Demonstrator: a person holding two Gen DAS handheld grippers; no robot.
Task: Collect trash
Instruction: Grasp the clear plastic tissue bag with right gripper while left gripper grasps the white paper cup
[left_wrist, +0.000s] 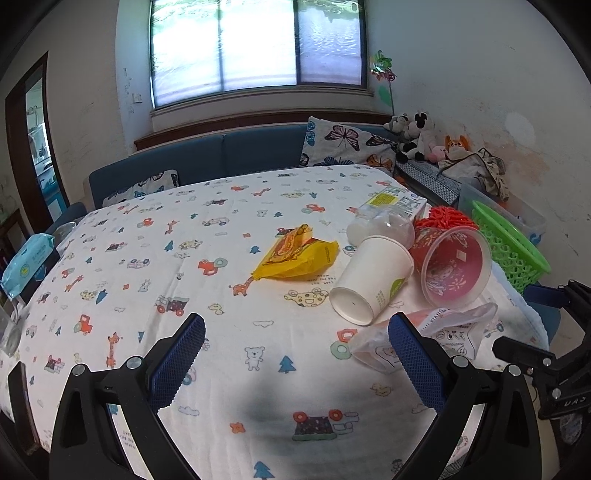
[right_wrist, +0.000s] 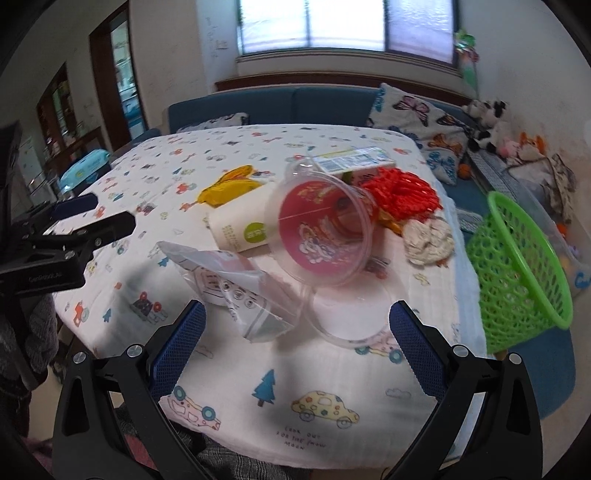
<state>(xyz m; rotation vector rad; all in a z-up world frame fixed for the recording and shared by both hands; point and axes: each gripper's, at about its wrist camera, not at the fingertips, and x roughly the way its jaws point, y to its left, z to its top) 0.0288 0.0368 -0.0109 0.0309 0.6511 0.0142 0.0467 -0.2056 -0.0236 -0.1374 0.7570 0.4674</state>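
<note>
Trash lies on the patterned tablecloth (left_wrist: 221, 369): a yellow snack wrapper (left_wrist: 295, 254), a tipped white paper cup (left_wrist: 373, 280), a tipped clear cup with a red printed liner (left_wrist: 456, 266), a clear plastic bag (left_wrist: 436, 338), a red mesh ball (left_wrist: 447, 218) and a carton (left_wrist: 399, 201). My left gripper (left_wrist: 295, 354) is open and empty, just short of the bag. My right gripper (right_wrist: 297, 339) is open and empty, near the plastic bag (right_wrist: 229, 284), a clear round lid (right_wrist: 347, 317) and the red-lined cup (right_wrist: 325, 236). A crumpled tissue (right_wrist: 428, 238) lies beside the red mesh ball (right_wrist: 402, 195).
A green mesh basket (right_wrist: 517, 273) stands off the table's right edge; it also shows in the left wrist view (left_wrist: 509, 243). A blue wipes pack (left_wrist: 27, 262) sits at the left. A blue sofa (left_wrist: 229, 151) with cushions and plush toys (left_wrist: 417, 136) lies behind.
</note>
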